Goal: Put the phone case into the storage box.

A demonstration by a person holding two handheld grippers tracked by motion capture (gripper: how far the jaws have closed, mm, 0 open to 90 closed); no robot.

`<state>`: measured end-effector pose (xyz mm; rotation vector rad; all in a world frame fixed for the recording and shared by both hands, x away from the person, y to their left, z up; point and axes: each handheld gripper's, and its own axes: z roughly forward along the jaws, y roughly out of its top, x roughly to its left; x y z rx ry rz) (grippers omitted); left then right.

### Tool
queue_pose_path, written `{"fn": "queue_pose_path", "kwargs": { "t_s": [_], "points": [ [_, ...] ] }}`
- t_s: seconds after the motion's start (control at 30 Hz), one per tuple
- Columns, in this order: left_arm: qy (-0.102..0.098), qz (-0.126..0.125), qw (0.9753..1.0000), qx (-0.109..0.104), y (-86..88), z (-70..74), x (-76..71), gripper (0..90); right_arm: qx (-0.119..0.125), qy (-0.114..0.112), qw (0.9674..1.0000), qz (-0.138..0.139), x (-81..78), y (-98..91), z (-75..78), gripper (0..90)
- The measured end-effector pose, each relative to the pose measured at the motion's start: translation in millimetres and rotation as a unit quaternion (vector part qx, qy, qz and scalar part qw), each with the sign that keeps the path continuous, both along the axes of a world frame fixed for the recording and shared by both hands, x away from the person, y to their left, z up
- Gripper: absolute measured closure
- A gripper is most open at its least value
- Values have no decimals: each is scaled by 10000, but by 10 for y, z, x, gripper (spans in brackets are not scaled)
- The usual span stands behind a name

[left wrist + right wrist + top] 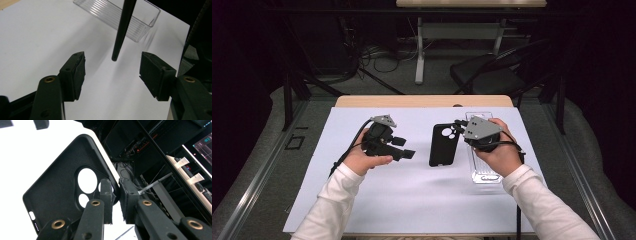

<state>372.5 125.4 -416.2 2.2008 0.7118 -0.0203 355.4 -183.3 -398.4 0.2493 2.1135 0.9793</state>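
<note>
A black phone case (443, 145) with round camera cutouts hangs over the white sheet (412, 195), held by its camera end. My right gripper (457, 127) is shut on that end; in the right gripper view its jaws pinch the case's rim (75, 182) beside the cutouts, the gripper (116, 183) seen close up. My left gripper (404, 147) stands open to the left of the case, apart from it. In the left gripper view the case (123, 27) shows edge-on beyond the open gripper (113, 67), with nothing between the pads.
A clear ribbed plastic tray (484, 172) lies on the sheet under the right hand, also the tray (140, 22) behind the case. The wooden table edge (422, 101) runs along the back. A dark chair (487, 70) and desk legs stand beyond.
</note>
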Motion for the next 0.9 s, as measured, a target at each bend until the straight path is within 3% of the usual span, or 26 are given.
{"fn": "queue_pose_path", "kwargs": {
  "t_s": [0.07, 0.33, 0.63, 0.9],
  "points": [
    [34, 153, 9999, 12, 25, -21, -17, 377, -15, -11, 10000, -10, 5, -13, 7, 814],
    [3, 304, 9994, -132, 140, -100, -48, 280, -65, -82, 9999, -51, 50, -75, 17, 814],
    [114, 538, 9981, -284, 262, -154, -30, 177, -66, -162, 9997, -144, 128, -146, 97, 814],
    [51, 617, 9979, -193, 370, -185, -38, 61, -88, -240, 9995, -200, 209, -208, 171, 814]
  ]
}}
